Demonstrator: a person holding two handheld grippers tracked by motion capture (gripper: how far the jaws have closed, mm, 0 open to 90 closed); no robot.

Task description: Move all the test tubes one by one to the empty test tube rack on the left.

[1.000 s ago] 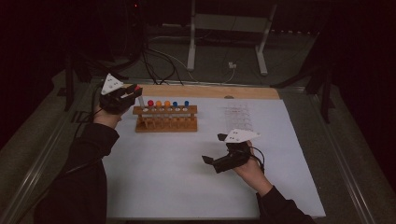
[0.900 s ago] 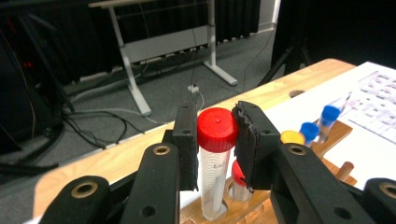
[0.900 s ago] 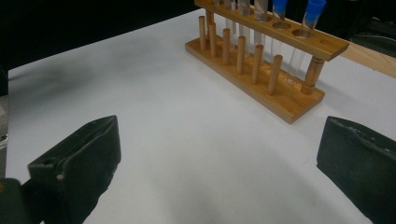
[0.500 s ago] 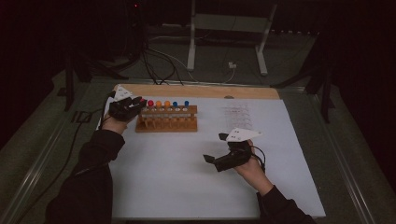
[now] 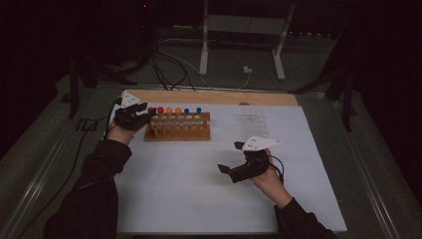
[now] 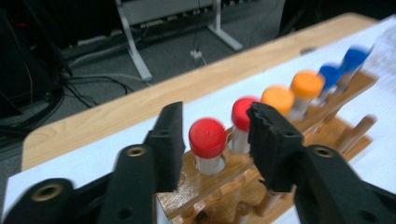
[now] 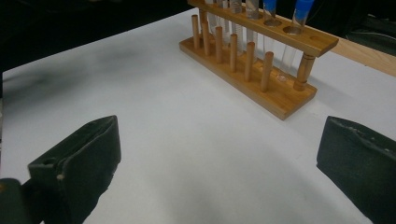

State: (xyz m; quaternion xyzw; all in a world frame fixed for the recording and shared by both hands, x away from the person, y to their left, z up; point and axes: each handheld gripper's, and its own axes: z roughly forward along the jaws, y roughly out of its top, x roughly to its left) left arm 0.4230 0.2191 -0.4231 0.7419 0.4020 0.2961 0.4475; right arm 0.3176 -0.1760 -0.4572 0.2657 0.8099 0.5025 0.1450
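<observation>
A wooden test-tube rack (image 5: pixel 177 130) stands at the back left of the white sheet (image 5: pixel 189 194). It holds capped tubes: two red, two orange, two blue. My left gripper (image 5: pixel 148 112) is at the rack's left end. In the left gripper view it (image 6: pixel 215 137) is open, and the first red-capped tube (image 6: pixel 207 140) stands between its jaws with a gap on each side. My right gripper (image 5: pixel 231 157) hovers over the sheet in front of the rack's right end. Its jaws (image 7: pixel 224 158) are spread wide with nothing between them, and the rack (image 7: pixel 254 81) lies ahead of it.
A clear plastic piece (image 5: pixel 251 120) lies on the sheet to the right of the rack. A wooden board (image 5: pixel 214 97) runs along the back edge. A white stand (image 5: pixel 241 30) and cables (image 5: pixel 166 74) lie behind the table.
My left gripper has come down and to the right, from above the table's left corner to the rack's left end, and now straddles the first red tube. The right gripper has stayed put.
</observation>
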